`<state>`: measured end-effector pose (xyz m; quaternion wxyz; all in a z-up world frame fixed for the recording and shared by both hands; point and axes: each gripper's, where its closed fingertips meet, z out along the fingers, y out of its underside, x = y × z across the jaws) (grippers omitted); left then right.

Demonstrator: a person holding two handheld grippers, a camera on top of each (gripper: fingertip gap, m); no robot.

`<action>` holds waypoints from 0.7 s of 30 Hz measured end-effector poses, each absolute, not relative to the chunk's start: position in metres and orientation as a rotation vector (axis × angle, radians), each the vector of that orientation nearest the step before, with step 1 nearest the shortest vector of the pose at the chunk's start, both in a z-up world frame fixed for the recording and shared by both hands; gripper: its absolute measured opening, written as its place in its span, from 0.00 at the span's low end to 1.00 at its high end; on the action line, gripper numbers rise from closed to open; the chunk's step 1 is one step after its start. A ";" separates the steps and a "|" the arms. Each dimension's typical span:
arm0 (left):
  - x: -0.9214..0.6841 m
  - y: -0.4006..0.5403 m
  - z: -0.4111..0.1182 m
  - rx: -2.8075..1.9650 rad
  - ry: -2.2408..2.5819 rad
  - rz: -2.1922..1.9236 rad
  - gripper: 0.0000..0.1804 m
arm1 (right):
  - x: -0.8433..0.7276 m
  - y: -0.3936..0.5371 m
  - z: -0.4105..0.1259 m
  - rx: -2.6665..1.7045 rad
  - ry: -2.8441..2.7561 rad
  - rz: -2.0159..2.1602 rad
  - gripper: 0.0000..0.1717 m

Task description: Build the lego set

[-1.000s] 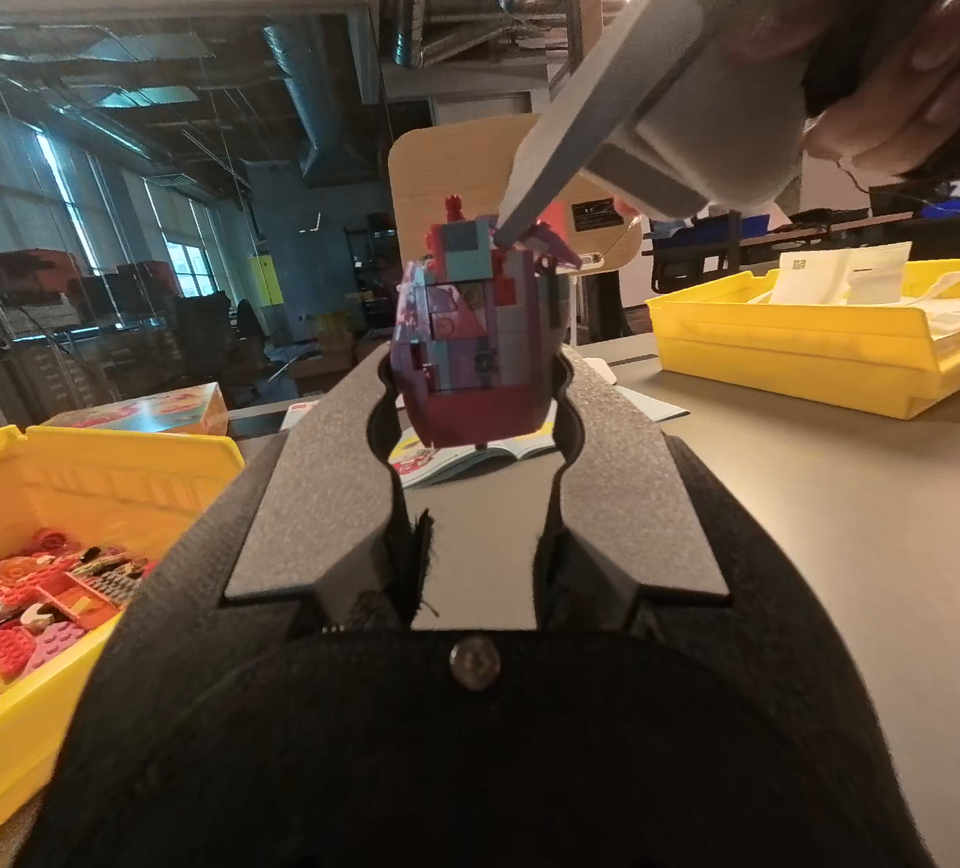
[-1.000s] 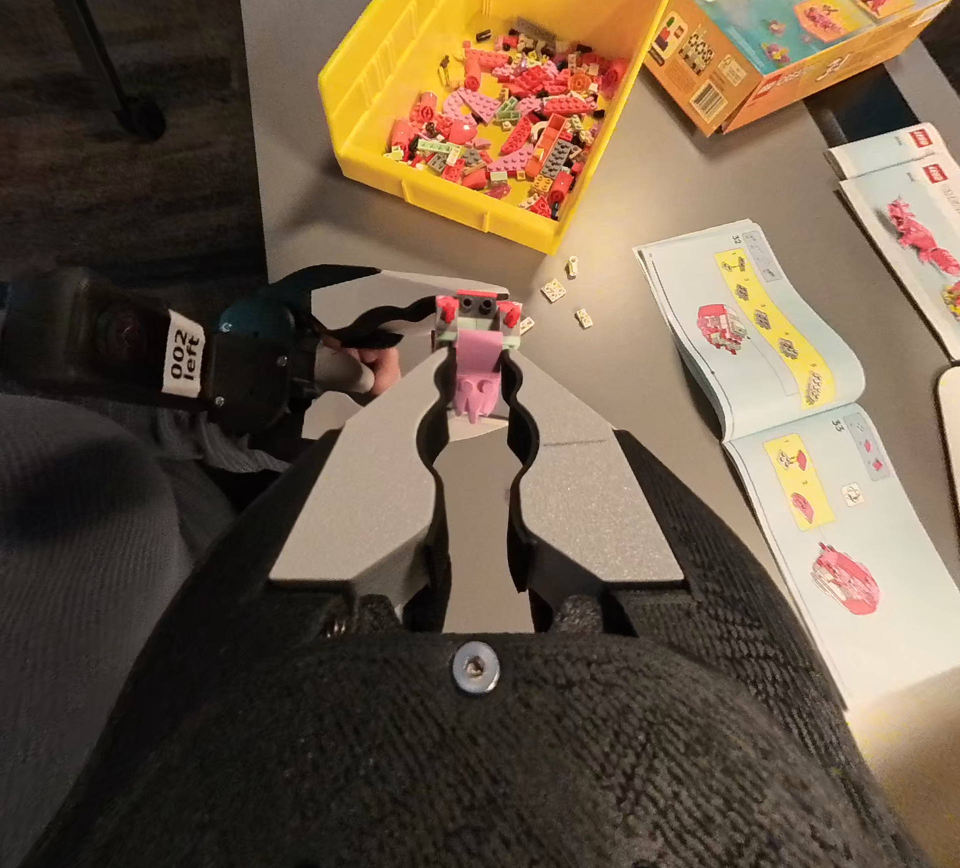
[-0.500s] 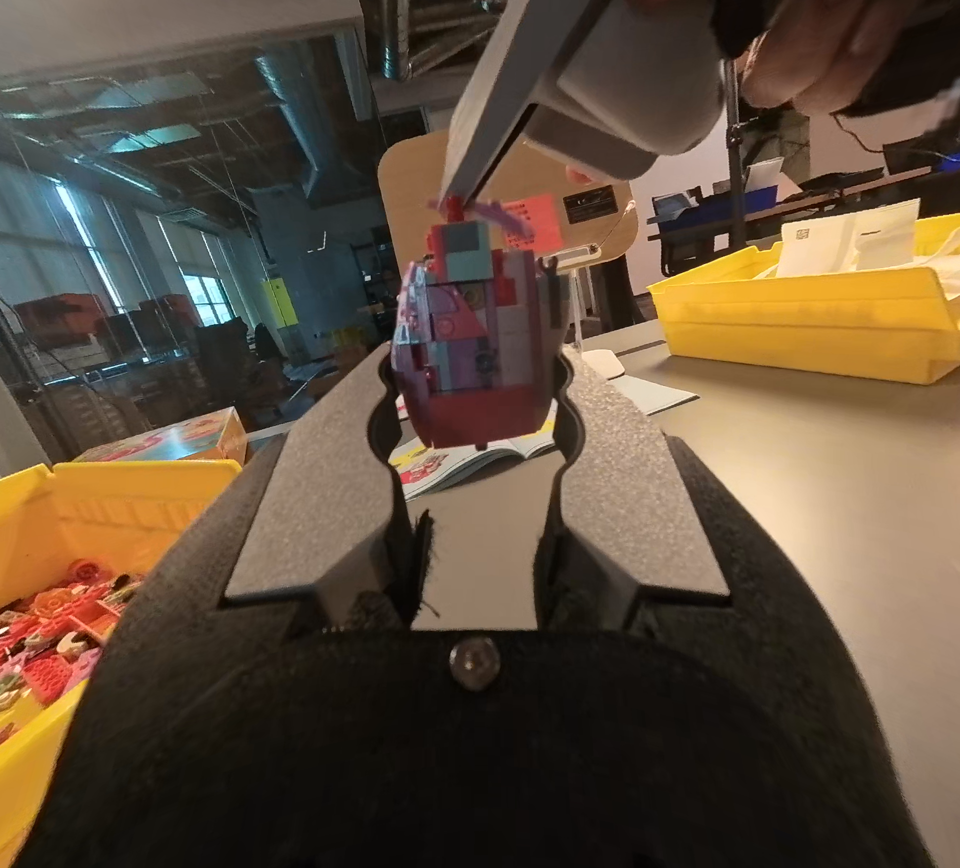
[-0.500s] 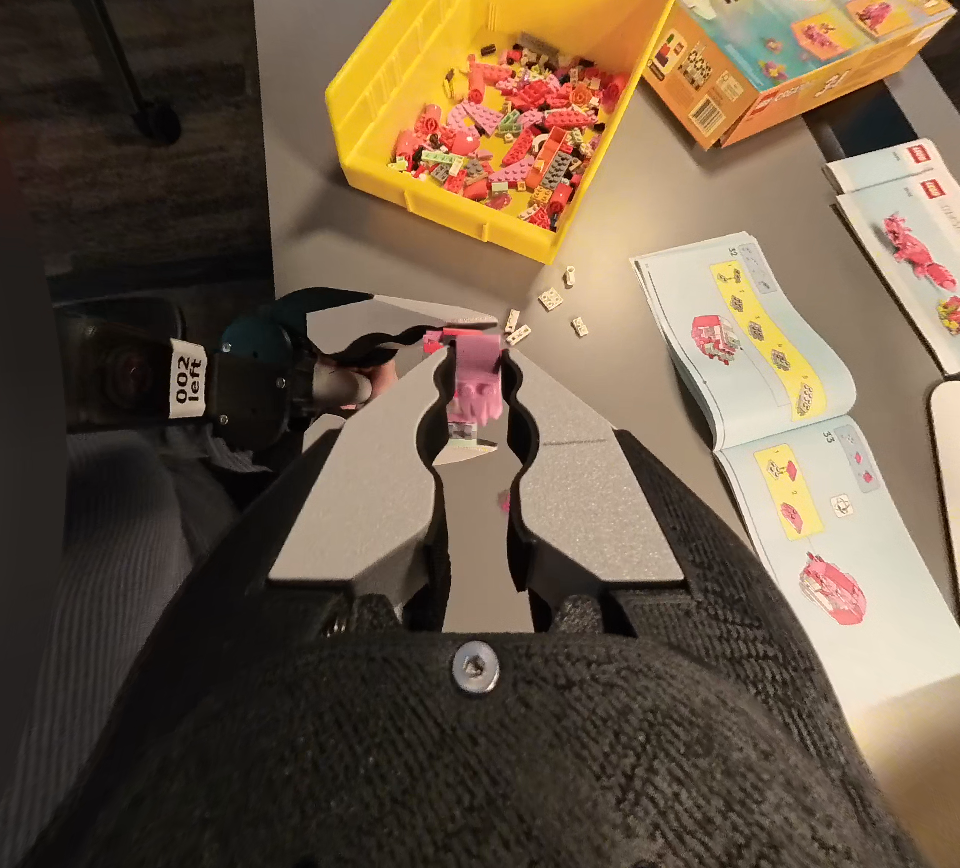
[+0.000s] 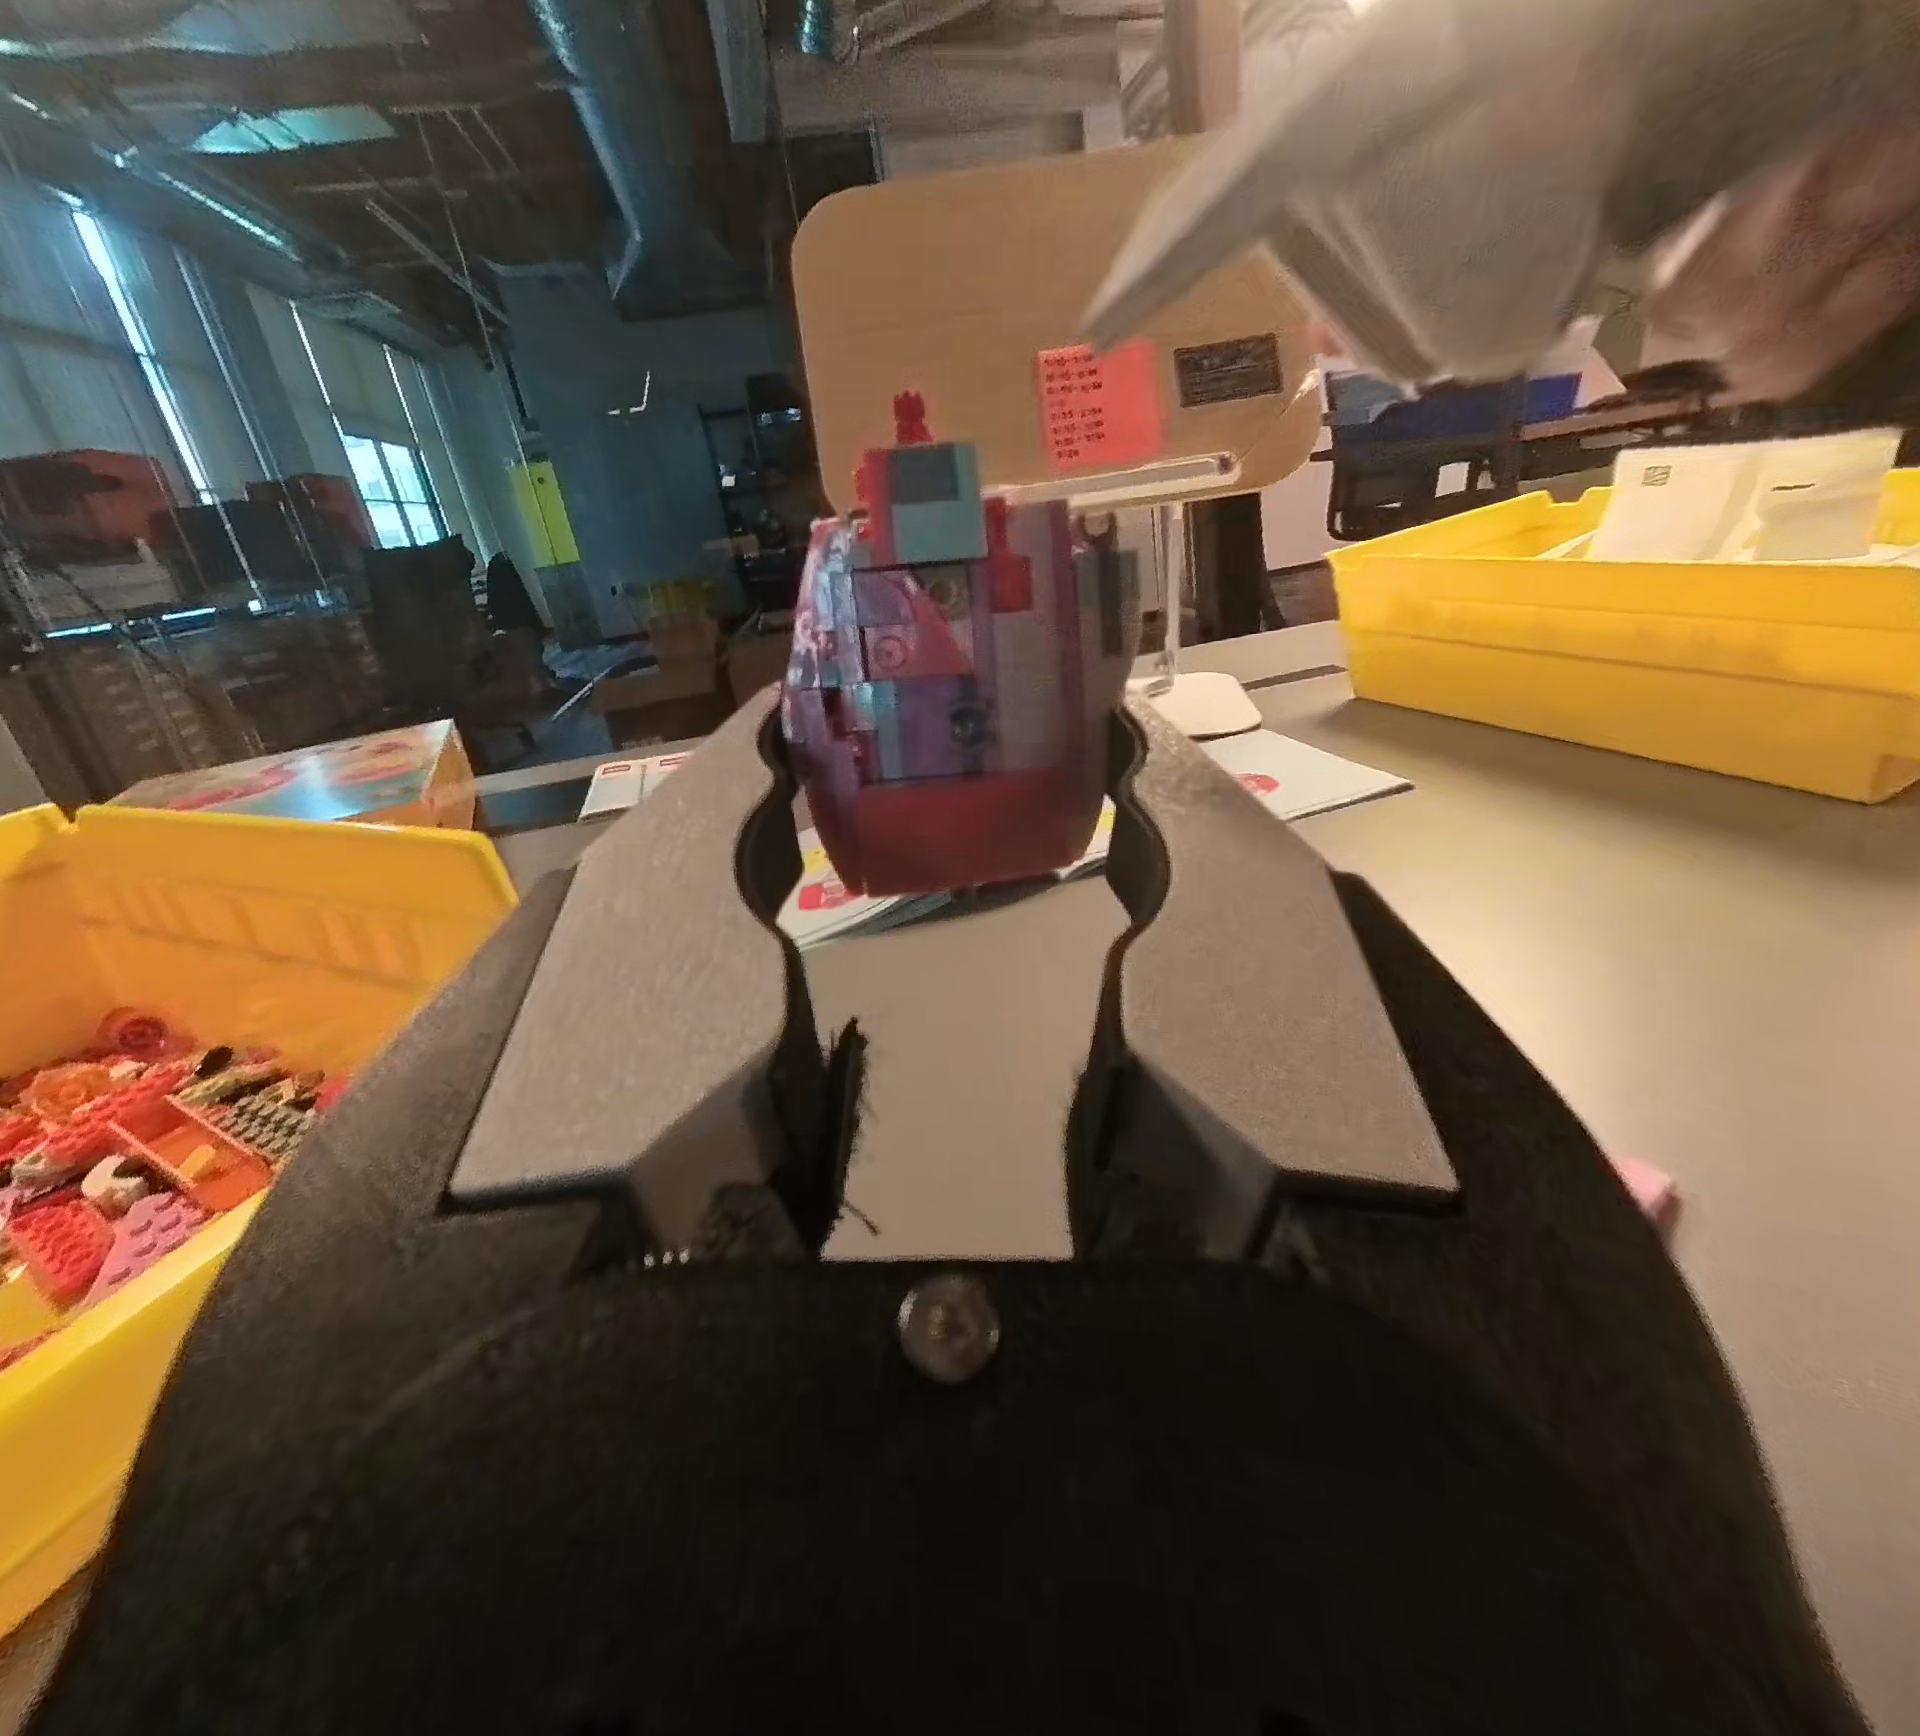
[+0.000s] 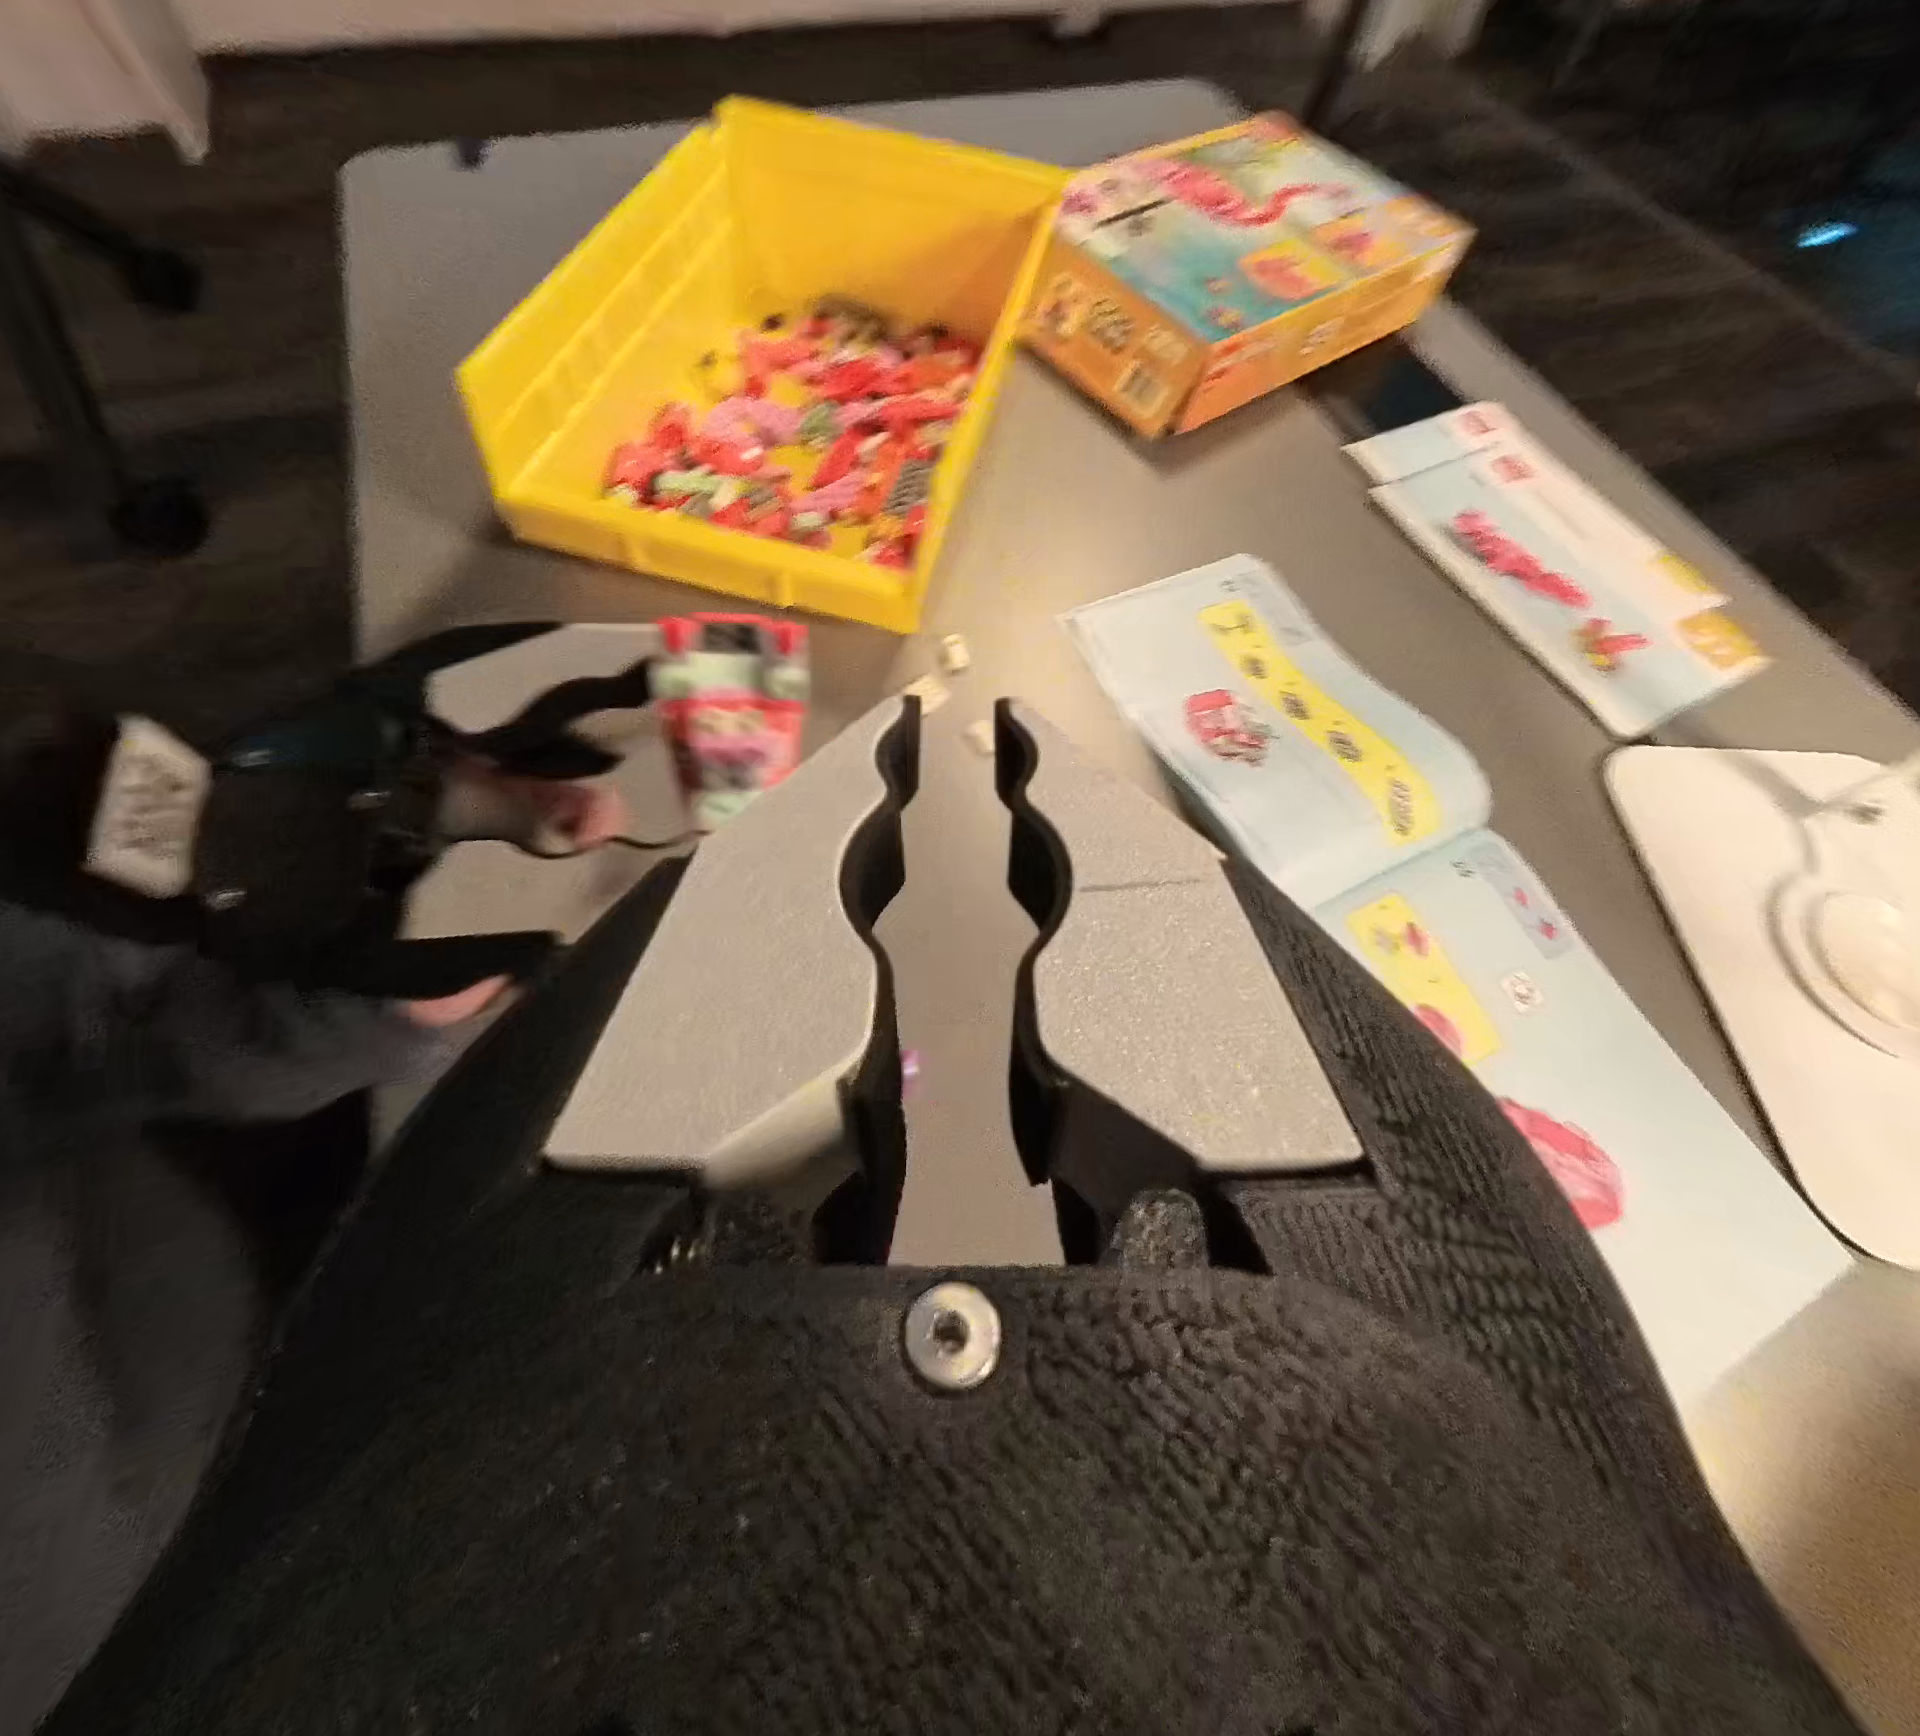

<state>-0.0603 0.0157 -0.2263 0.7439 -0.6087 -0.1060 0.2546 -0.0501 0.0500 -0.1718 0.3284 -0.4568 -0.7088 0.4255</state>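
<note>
My left gripper (image 5: 948,730) is shut on the red, purple and teal lego build (image 5: 935,678) and holds it upright above the table. The right wrist view shows the same build (image 6: 732,720) at the left, in the left gripper's fingers. My right gripper (image 6: 956,707) is open by a narrow gap, and there is nothing between its pads. In the left wrist view it is a blurred shape (image 5: 1351,180) up and to the right of the build, clear of it. A small pink piece (image 5: 1652,1203) lies on the table at the right edge of the left wrist view.
A yellow bin (image 6: 727,574) of loose red and pink pieces stands behind the build, with the set's box (image 6: 1247,284) next to it. An open instruction booklet (image 6: 1299,730), more booklets (image 6: 1558,564) and a white stand base (image 6: 1787,907) lie to the right. Small tan pieces (image 6: 956,652) lie ahead.
The pink piece that my right gripper held at the top of the build has left its grasp. The jaws narrowed on air, and the gripper swung away to the right.
</note>
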 end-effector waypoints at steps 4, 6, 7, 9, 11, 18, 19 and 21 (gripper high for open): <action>-0.062 0.014 -0.229 -1.322 -0.241 0.554 0.32 | -0.038 0.093 -0.212 -1.277 -1.635 1.217 0.11; -0.060 0.015 -0.228 -1.324 -0.229 0.554 0.32 | -0.018 0.096 -0.245 -1.278 -1.697 1.233 0.15; -0.060 0.016 -0.228 -1.326 -0.224 0.548 0.32 | -0.003 0.089 -0.263 -1.250 -1.800 1.247 0.18; -0.056 0.016 -0.229 -1.330 -0.213 0.530 0.32 | 0.030 0.076 -0.301 -1.182 -2.054 1.222 0.20; -0.054 0.018 -0.230 -1.335 -0.202 0.510 0.32 | 0.050 0.077 -0.333 -1.137 -2.225 1.087 0.20; -0.049 0.019 -0.230 -1.330 -0.177 0.470 0.32 | 0.060 0.068 -0.369 -1.034 -2.461 1.050 0.20; -0.049 0.019 -0.230 -1.327 -0.176 0.465 0.32 | 0.056 0.070 -0.369 -1.021 -2.450 1.046 0.18; -0.047 0.020 -0.230 -1.324 -0.168 0.453 0.32 | 0.055 0.071 -0.369 -1.028 -2.476 1.051 0.17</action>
